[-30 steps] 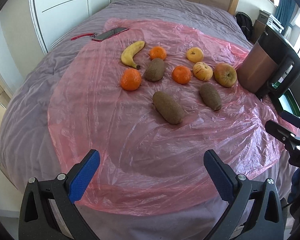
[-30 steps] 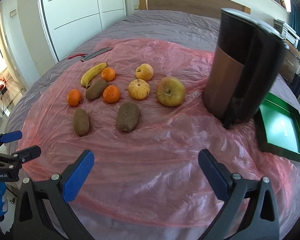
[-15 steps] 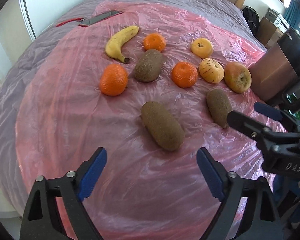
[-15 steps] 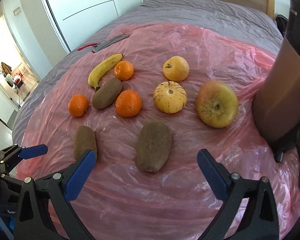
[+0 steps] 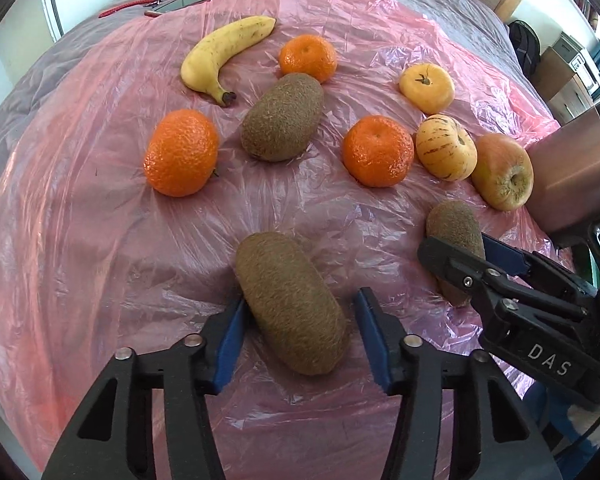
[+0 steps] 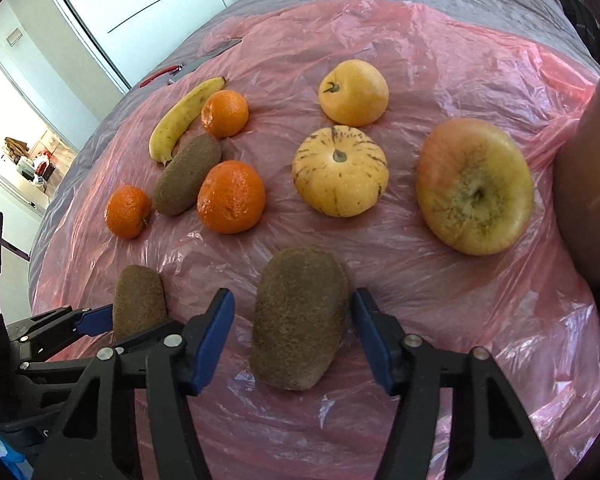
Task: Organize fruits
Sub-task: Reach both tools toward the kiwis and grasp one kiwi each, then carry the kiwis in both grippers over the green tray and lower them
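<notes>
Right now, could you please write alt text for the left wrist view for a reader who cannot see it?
The left gripper is closing around a brown kiwi on a pink plastic sheet. Beyond lie three oranges, another kiwi, a banana and an apple; the right gripper straddles a third kiwi.

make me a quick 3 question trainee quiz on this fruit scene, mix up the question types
1. True or false: each set of tongs has a kiwi between its blue pads.
2. How many oranges lie on the pink plastic sheet?
A) two B) three C) five
3. Fill in: the fruit lying nearest the copper-coloured container is the ____.

Key
1. True. The left tongs straddle the near kiwi, and the right tongs straddle the other kiwi; both sets are closing.
2. B: one orange on the left, one in the middle, one by the banana.
3. apple
</notes>
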`<state>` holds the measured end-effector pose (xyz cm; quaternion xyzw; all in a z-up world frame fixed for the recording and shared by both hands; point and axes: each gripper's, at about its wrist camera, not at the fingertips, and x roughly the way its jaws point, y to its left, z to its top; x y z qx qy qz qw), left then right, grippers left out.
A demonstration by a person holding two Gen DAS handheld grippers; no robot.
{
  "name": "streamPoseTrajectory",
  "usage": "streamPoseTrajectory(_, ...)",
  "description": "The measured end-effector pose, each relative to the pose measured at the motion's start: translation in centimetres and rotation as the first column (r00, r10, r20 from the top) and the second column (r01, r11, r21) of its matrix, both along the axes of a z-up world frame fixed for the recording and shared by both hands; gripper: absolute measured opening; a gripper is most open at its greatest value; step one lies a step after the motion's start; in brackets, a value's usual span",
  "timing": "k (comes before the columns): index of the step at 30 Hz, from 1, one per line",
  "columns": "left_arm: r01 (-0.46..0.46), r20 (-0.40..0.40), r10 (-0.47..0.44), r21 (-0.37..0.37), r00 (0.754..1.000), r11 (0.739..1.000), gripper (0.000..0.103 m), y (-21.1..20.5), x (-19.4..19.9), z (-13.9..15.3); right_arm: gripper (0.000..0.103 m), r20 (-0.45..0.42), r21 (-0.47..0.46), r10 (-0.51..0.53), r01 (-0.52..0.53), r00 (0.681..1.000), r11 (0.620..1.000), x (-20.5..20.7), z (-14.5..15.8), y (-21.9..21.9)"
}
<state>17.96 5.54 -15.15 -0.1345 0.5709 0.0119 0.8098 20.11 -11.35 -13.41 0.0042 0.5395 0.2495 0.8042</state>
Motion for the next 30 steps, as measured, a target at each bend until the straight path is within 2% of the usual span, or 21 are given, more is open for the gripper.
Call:
streamPoseTrajectory(3,-0.030,-0.008,0.030,-0.017,1.000,0.999,0.042,0.5,0.1,-0.3,0.025,0.003,-0.025,0.027,-0.027,1.000,0.999,0.0,-0.3,0.4)
streamPoseTrajectory(8,-0.033,-0.010,0.033,-0.023,0.999,0.999,0.038,0.8,0.0,-0.9,0.005,-0.001,-0.049,0.037,-0.037,0.999,0.998,0.1,-0.8,0.4)
streamPoseTrajectory(12,-0.022,0.010,0.023,-0.059,1.000,0.998,0.037,1.4,-0.4,-1.1,0.003,0.008,-0.068,0.057,-0.056,0.998,0.996,0.0,-0.9,0.6)
streamPoseTrajectory(19,-0.056,0.036,0.065,-0.198,0.997,0.979,0.036,3.7,-1.1,-1.0,0.001,0.022,-0.037,0.035,-0.034,0.999,0.999,-0.3,-0.6,-0.1)
streamPoseTrajectory(30,-0.047,0.082,0.063,-0.187,0.995,0.981,0.036,4.0,-3.2,1.6,0.001,0.036,0.007,0.005,-0.006,0.999,1.000,-2.8,1.8,-1.4)
